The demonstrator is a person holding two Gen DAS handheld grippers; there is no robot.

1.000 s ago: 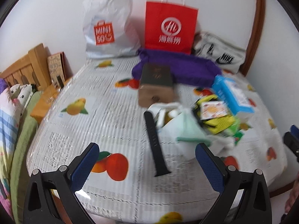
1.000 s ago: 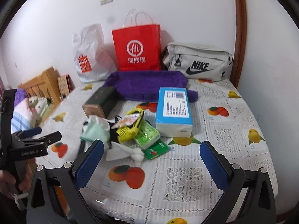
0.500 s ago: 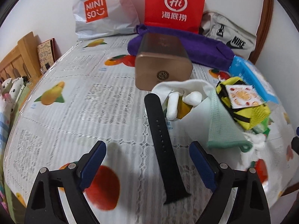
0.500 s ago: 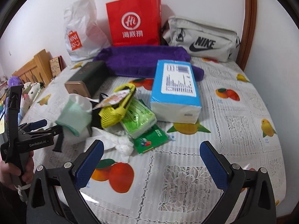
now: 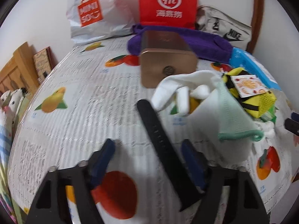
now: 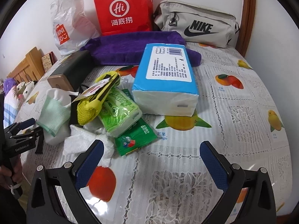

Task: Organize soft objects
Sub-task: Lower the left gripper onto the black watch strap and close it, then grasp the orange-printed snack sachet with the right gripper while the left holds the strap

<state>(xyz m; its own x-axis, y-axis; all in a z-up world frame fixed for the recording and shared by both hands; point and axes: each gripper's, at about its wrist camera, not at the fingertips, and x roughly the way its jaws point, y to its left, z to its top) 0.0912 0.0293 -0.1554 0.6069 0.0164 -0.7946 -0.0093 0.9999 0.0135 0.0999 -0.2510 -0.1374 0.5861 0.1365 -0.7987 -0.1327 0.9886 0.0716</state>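
A black strap point(image 5: 158, 136) lies on the fruit-print tablecloth point(image 5: 78, 112), running between the fingers of my left gripper point(image 5: 147, 142). Its jaws are closing; the strap sits close to the right finger, and the pads are not pressing it. Beside it lie a mint-green cloth point(image 5: 231, 115), a white sock point(image 5: 168, 87) and a yellow mesh pouch point(image 5: 257, 100). My right gripper point(image 6: 151, 145) stands open over bare cloth, just in front of a green sachet point(image 6: 134, 138), green tissue packs point(image 6: 119, 112) and a white fluffy cloth point(image 6: 82, 138). A blue tissue pack point(image 6: 168, 74) lies behind them.
A brown-ended dark box point(image 5: 168, 65) and a purple towel point(image 6: 130, 46) lie further back. A red paper bag point(image 6: 121, 9), a white Miniso bag point(image 6: 69, 24) and a grey Nike bag point(image 6: 198, 24) stand at the wall. A wooden headboard point(image 5: 15, 71) is at the left.
My left gripper came down over the black strap and its jaws narrowed around it. My right gripper sank and moved closer to the pile, still wide open.
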